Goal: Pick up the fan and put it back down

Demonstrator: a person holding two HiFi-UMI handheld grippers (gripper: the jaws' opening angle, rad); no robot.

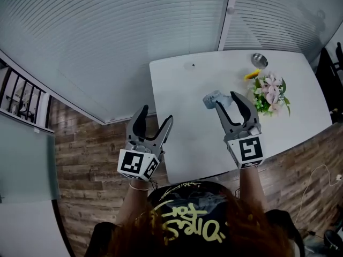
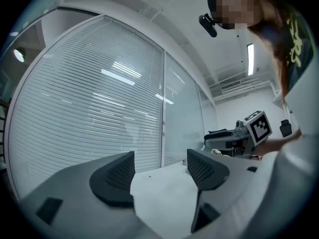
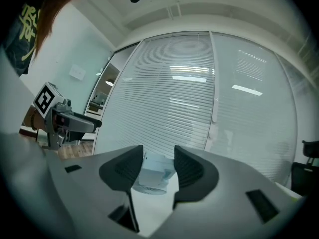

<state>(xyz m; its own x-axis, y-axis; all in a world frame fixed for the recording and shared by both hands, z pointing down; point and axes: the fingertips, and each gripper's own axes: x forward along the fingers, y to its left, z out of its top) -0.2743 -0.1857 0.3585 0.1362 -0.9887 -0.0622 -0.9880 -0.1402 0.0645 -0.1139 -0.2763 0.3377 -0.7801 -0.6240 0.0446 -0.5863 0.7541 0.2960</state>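
The small white fan [image 1: 210, 98] is between the jaws of my right gripper [image 1: 225, 98], which is shut on it and holds it above the white table [image 1: 182, 79]. In the right gripper view the fan [image 3: 153, 177] sits between the two dark pads [image 3: 124, 169] and touches both, its round grille facing down. My left gripper [image 1: 154, 123] is off the table's left front corner, open, with nothing between its fingers. In the left gripper view its jaws [image 2: 159, 167] frame only bare tabletop.
A bunch of pink and white flowers [image 1: 270, 92] lies at the table's right side, with a yellow thing [image 1: 252, 74] and a small metal bowl [image 1: 259, 59] behind it. A glass wall with blinds [image 1: 107, 36] runs along the table's far side. Wooden floor [image 1: 86, 159] lies at the left.
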